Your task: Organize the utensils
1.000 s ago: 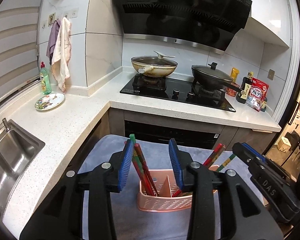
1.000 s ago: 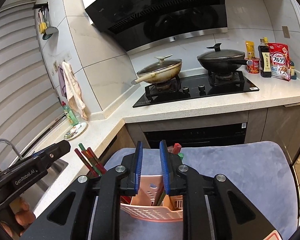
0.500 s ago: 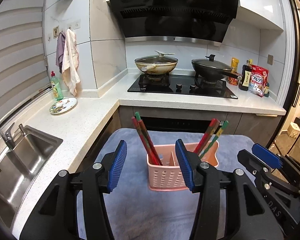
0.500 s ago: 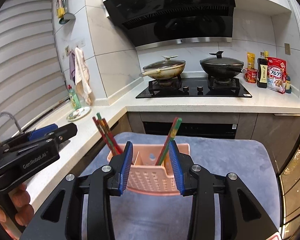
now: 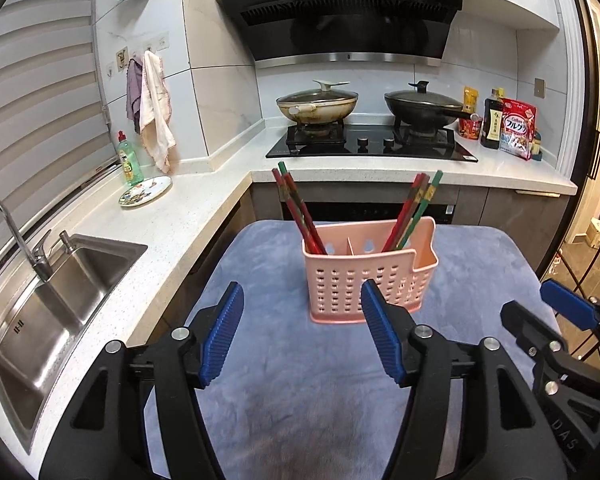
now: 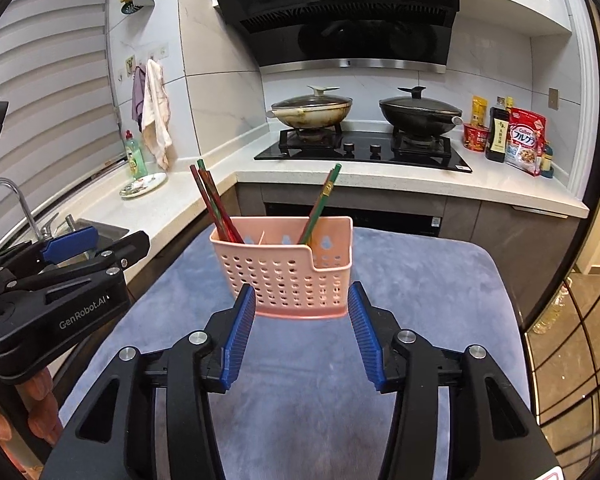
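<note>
We find the left tongs (image 5: 302, 334) nearest the lens at 6 o'clock, spread wide with nothing between the blue pads. The right tongs (image 6: 302, 334) likewise stand wide apart and grip nothing; in the left wrist view they show at 4 o'clock, in profile.

Just beyond both, at centre, we note a pink perforated caddy (image 5: 366, 276) standing upright on a table covered in grey-blue cloth (image 5: 300, 400). A partition divides it into compartments. The left compartment holds red and green chopsticks (image 5: 298, 210) leaning toward 11 o'clock; the right compartment holds a second chopstick bundle (image 5: 414, 212) leaning toward 1 o'clock. In the right wrist view the caddy (image 6: 286, 270) sits directly ahead of the pads, apart from them, and nothing lies between.

At 9 o'clock we record a steel sink (image 5: 48, 316) with a faucet (image 5: 10, 228). Farther, at 10 o'clock, a patterned plate (image 5: 145, 196) lies beside a green detergent bottle (image 5: 127, 160), with towels (image 5: 152, 110) hanging above. At 12 o'clock, on the hob (image 5: 370, 146), stand a lidded cream wok (image 5: 317, 106) and a lidded black wok (image 5: 423, 108). At 2 o'clock are a dark sauce bottle (image 5: 492, 124) and a cereal bag (image 5: 517, 128).
</note>
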A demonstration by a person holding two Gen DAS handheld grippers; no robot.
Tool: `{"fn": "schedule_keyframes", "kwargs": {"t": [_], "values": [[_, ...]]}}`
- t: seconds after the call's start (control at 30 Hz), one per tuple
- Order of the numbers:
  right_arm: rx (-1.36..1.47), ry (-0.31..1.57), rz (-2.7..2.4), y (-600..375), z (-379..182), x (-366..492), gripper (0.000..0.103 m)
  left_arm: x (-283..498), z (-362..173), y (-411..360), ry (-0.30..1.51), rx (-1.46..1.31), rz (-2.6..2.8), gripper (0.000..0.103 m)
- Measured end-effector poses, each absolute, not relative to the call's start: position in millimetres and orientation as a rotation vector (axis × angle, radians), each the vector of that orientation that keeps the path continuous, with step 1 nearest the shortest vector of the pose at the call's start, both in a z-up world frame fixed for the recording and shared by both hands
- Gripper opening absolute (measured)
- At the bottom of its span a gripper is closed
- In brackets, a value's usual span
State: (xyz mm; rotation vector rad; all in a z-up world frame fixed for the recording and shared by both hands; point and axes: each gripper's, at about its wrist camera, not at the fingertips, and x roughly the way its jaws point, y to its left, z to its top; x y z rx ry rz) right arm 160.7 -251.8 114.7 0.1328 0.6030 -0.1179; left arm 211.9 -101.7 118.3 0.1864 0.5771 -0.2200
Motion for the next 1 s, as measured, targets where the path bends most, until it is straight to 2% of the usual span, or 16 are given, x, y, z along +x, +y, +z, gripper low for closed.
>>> {"fn": "schedule_keyframes", "kwargs": {"t": [0.8, 1.0], "values": [[0.127, 0.673, -0.134, -239.9, 89.9, 104.7, 0.047, 164.6, 80.9, -88.5, 0.676, 0.191, -0.221, 0.058], [0.124, 0.697, -0.145, -242.2, 82.8, 99.7, 0.054, 159.3, 74.7, -85.5, 0.686, 0.209, -0.206, 0.066]]}}
